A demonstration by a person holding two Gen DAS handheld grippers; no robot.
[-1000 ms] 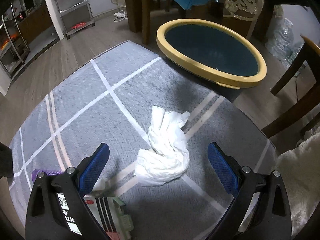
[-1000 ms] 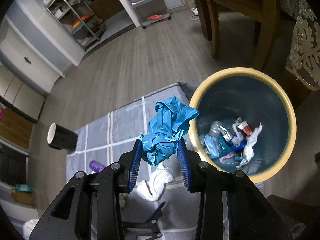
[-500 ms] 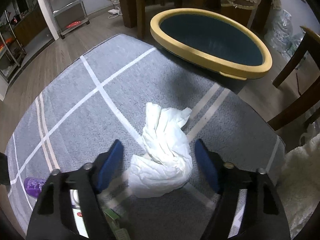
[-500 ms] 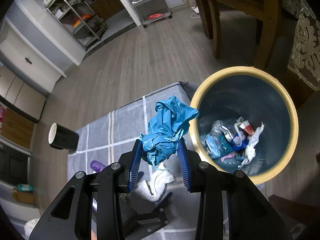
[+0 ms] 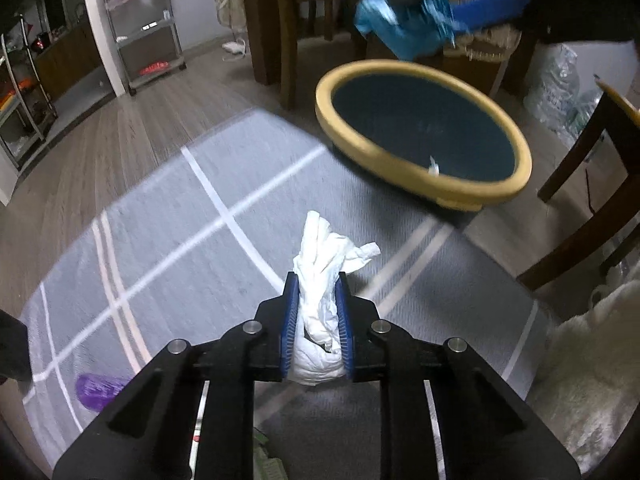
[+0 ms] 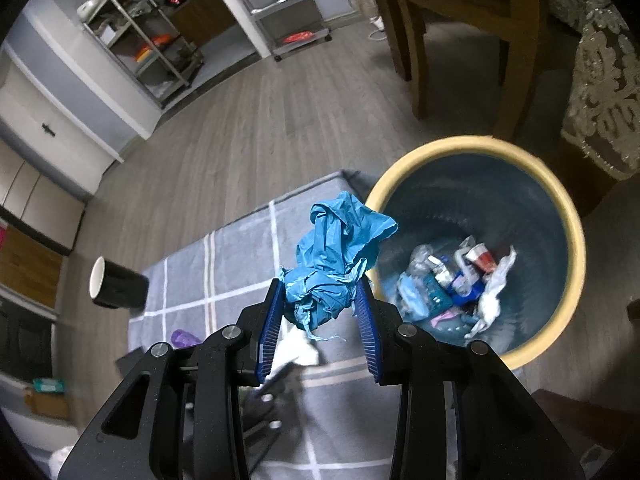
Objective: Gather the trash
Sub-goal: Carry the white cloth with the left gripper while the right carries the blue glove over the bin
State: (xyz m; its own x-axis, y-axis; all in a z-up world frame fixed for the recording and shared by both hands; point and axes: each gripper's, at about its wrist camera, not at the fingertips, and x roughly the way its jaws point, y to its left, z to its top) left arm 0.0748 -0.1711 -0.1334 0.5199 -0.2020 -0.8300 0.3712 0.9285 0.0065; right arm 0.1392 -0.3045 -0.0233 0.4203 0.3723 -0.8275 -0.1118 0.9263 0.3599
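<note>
My left gripper (image 5: 317, 280) is shut on a crumpled white tissue (image 5: 322, 276) and holds it above the grey checked rug (image 5: 168, 220). My right gripper (image 6: 318, 286) is shut on a crumpled blue paper wad (image 6: 334, 264), high above the rug's edge, just left of the bin. The blue wad also shows at the top of the left wrist view (image 5: 400, 32). The dark bin with a yellow rim (image 5: 420, 168) stands at the rug's far right corner. In the right wrist view the bin (image 6: 576, 264) holds several pieces of trash.
A purple object (image 5: 100, 390) lies on the rug at the left. A black cup (image 6: 118, 286) stands off the rug's left edge. Wooden chair legs (image 5: 580, 216) and a table stand around the bin. A white fluffy throw (image 5: 592, 364) lies at the right.
My left gripper closed on the white tissue and lifted it off the rug. My right gripper stayed shut on the blue wad and shifted slightly toward the bin.
</note>
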